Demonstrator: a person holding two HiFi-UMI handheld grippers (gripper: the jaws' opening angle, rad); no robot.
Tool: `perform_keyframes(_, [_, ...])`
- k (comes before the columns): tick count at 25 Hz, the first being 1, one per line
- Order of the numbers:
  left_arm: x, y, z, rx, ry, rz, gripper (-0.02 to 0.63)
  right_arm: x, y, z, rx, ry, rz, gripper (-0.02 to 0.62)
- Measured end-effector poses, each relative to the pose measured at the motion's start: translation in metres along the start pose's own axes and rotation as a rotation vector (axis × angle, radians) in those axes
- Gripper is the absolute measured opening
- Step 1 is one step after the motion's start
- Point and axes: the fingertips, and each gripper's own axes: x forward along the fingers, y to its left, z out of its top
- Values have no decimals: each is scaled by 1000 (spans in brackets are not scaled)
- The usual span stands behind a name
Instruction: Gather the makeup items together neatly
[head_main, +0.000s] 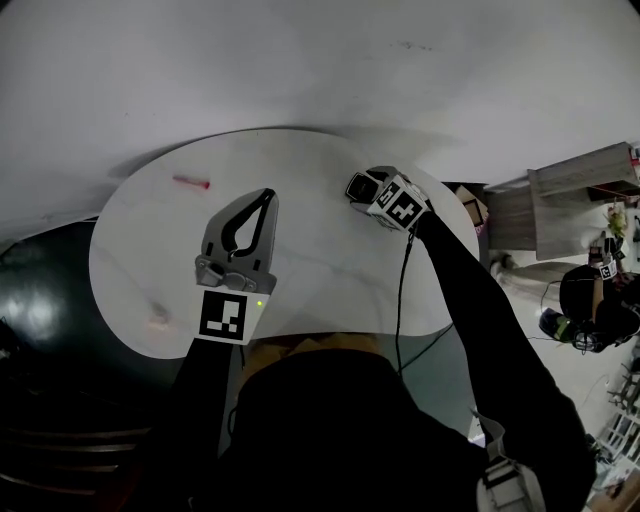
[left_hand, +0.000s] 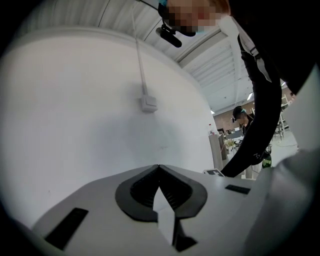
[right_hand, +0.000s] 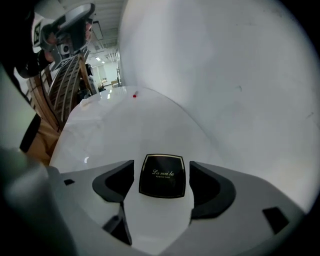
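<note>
A black square compact (right_hand: 162, 176) with gold lettering lies flat on the white round table (head_main: 330, 260), towards its far right. My right gripper (right_hand: 161, 167) points down over it, open, one jaw on each side and neither pad touching it. In the head view that gripper (head_main: 362, 188) is at the table's far right. My left gripper (head_main: 268, 193) hovers over the table's middle, shut with nothing in it; its tips (left_hand: 159, 167) meet. A small red stick-like item (head_main: 190, 182) lies at the far left, and a pale pinkish item (head_main: 157, 320) near the left front edge.
The table stands against a white wall with a switch box (left_hand: 148, 103) on it. Wooden furniture (head_main: 580, 180) and another person (head_main: 590, 300) are off to the right. A slatted wooden chair (right_hand: 70, 95) stands beside the table's left side.
</note>
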Motion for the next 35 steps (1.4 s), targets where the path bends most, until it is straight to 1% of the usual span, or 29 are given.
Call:
perform_keyframes(4, [-1,2,-5,-5,8,11,15,15,-1,-15,-41,105,51,336])
perform_keyframes(6, [-2,0,-6,-9,9,10,15,19,-1,-20,-32,136,74,336])
perform_keyframes(10, [-1,-4,-7,-38,2,6,15,19,-2,-21,-29,143,89,336])
perform_keyframes(14, [1,-6,-8,-44,0,6,15,20,-1,-22,-45,162,89,334])
perform_keyframes(16, [2,-5,-9,-57,4,12,15,19,0,-20,-63,176,90,334])
perform_keyframes(18, [0,-3,-7,-77,10,18,15,16,4,-17,-109,171,82,334])
perform_keyframes(20, [-2,1,-5,-81,14,24,15,13,14,-12,-145,139,83,334])
perform_keyframes(22, [-5,8,-6,-79,21,33,15,7,22,-5,-126,85,75,334])
perform_keyframes(25, [-11,17,-12,-81,31,47,15,-5,33,16,-41,-19,41,334])
perform_keyframes(28, [-22,21,-18,-81,39,46,15,-17,55,35,27,-103,16,334])
perform_keyframes(31, [-35,30,-22,-82,35,36,15,-22,81,58,95,-156,5,334])
perform_keyframes(35, [-57,46,-24,-80,28,8,15,-23,108,83,228,-206,-38,334])
